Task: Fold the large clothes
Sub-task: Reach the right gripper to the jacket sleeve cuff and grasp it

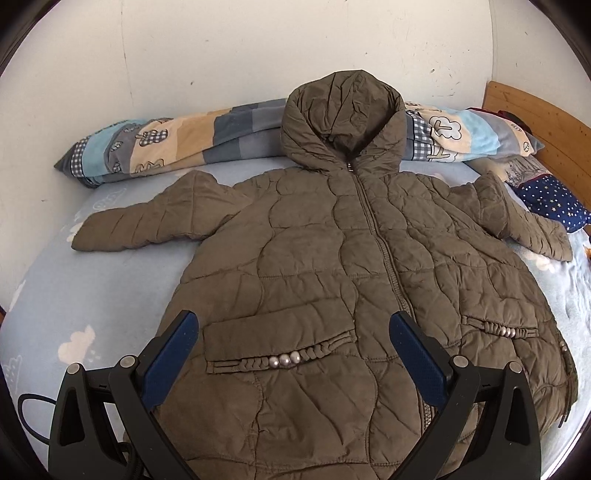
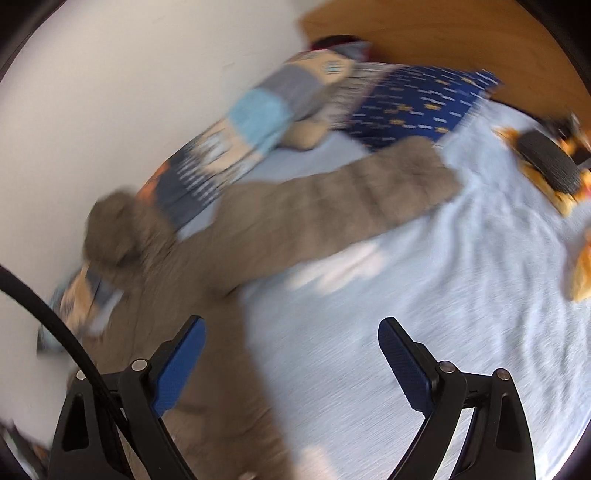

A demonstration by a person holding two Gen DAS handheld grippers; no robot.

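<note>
**A:** What have you got in hand?

**B:** Nothing. My left gripper [image 1: 293, 332] hangs over the lower front of the coat [image 1: 332, 258], jaws spread wide, empty. My right gripper [image 2: 291, 339] is just as wide and empty, over the sheet [image 2: 424, 295] beside the coat's edge. That view is blurred, so I can't read fine detail there.

**A:** And the coat?

**B:** It lies flat on the bed, front up, zipped, both sleeves spread out. The near sleeve [image 2: 351, 206] on my right side points toward the headboard [image 2: 443, 29]; the other sleeve [image 1: 136, 229] lies on open sheet. The hood [image 1: 343, 122] rests up against the rolled blanket [image 1: 166, 144] along the wall.

**A:** What worries you?

**B:** The coat is thick and puffy. I judge that a pinch on one quilted layer could slip, or a folded sleeve could spring back open. The beaded pocket trim [image 1: 284, 360] sits right between my left fingers, and a jaw could snag on it. If I pull the body toward me, the hood may drag the blanket along.

**A:** Anything else in the way?

**B:** A starry pillow [image 2: 417, 99] lies just past the right cuff, so a careless lift there could catch it. Farther right there are orange and dark things [image 2: 546, 162] on the sheet; too blurred to name. My cable [image 2: 55, 325] crosses the left of the right view and could brush the coat.
</note>
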